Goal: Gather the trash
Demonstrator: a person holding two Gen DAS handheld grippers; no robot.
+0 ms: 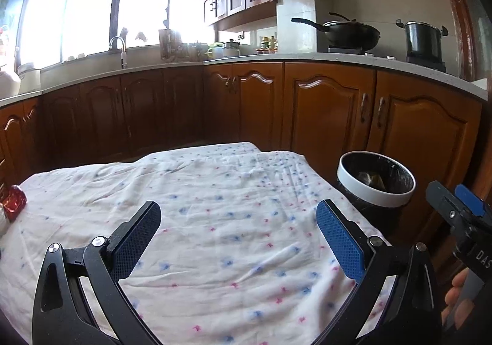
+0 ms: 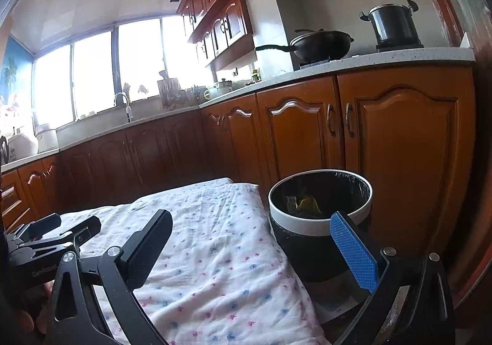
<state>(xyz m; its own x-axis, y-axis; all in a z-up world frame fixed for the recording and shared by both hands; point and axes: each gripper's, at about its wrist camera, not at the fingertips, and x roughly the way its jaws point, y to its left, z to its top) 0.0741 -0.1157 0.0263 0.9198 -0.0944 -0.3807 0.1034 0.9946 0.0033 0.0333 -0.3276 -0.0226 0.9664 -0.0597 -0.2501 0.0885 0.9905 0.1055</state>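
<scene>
My left gripper (image 1: 240,206) hangs open over a table under a white cloth with small blue and pink flowers (image 1: 215,178), and nothing lies between its fingers. A shiny red wrapper (image 1: 13,202) lies on the cloth at the far left edge. The white-rimmed bin with a black liner (image 1: 369,191) stands off the table's right side, holding some yellowish trash (image 2: 304,203). My right gripper (image 2: 250,217) is open and empty too, its blue pad (image 2: 353,252) just in front of the bin (image 2: 307,225). Each gripper shows at the edge of the other's view.
Brown wooden cabinets (image 1: 323,111) run behind the table under a pale worktop (image 1: 276,60). A black wok (image 1: 347,32) and a dark pot (image 1: 422,40) sit on the stove. A sink tap (image 1: 118,46) stands under the bright window. A hand (image 1: 461,298) holds the right gripper.
</scene>
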